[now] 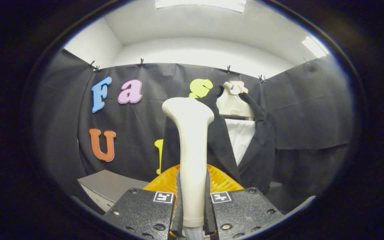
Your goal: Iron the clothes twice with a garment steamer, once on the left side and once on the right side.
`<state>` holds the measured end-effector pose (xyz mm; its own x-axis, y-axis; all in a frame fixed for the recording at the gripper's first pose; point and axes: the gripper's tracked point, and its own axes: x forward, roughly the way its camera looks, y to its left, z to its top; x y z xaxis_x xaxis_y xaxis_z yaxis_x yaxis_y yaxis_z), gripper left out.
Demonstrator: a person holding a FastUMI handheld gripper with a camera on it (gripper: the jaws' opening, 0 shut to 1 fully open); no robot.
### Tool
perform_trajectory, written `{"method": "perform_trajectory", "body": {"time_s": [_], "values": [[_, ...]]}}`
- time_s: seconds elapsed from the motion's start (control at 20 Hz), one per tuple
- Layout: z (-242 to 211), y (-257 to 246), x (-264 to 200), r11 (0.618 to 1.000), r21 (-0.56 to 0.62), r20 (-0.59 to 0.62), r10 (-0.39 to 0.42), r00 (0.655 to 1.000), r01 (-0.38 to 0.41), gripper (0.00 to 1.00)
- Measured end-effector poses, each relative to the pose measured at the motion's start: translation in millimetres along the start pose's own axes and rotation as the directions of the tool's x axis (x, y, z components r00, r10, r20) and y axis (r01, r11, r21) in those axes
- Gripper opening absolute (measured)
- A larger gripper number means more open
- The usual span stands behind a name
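Observation:
A white garment steamer [192, 146] stands upright between my fingers, its head raised in front of the clothes. My gripper [192, 203] is shut on its handle, both pads pressing its sides. Beyond it hangs a black jacket [255, 156] over a white shirt [242, 136] on a pale hanger [233, 100]. The steamer head covers the jacket's left side. The jacket's right side and the shirt front are in plain sight.
An orange ribbed plastic object [218, 181] sits just behind the steamer handle. A grey box or tabletop [108, 186] lies low to the left of my fingers. Black cloth walls close in the booth on all sides.

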<state>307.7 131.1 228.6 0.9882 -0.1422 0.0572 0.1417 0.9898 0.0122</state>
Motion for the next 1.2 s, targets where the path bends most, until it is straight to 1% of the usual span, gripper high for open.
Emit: {"method": "perform_trajectory", "body": {"time_s": [0.15,0.25,0.35,0.7,0.8,1.2], "values": [[-3.0,-13.2,11.8,0.999,0.007,0.027,-0.036,0.999,0.036,0.27],[-4.5,-27.0,16.9,0.996,-0.002,0.065,-0.090,0.994,0.090,0.27],[-7.7,-32.6,18.6,0.993,-0.007,0.089,-0.115,0.989,0.116,0.27],[-41.5,-31.8,22.5,0.991,-0.080,0.072,-0.102,0.992,0.108,0.27],[-54.0,-31.6,23.5,0.988,-0.104,0.060,-0.112,0.992,0.118,0.27],[-102.0,-38.1,7.0,0.980,-0.155,-0.006,-0.129,0.992,0.127,0.27]]}}
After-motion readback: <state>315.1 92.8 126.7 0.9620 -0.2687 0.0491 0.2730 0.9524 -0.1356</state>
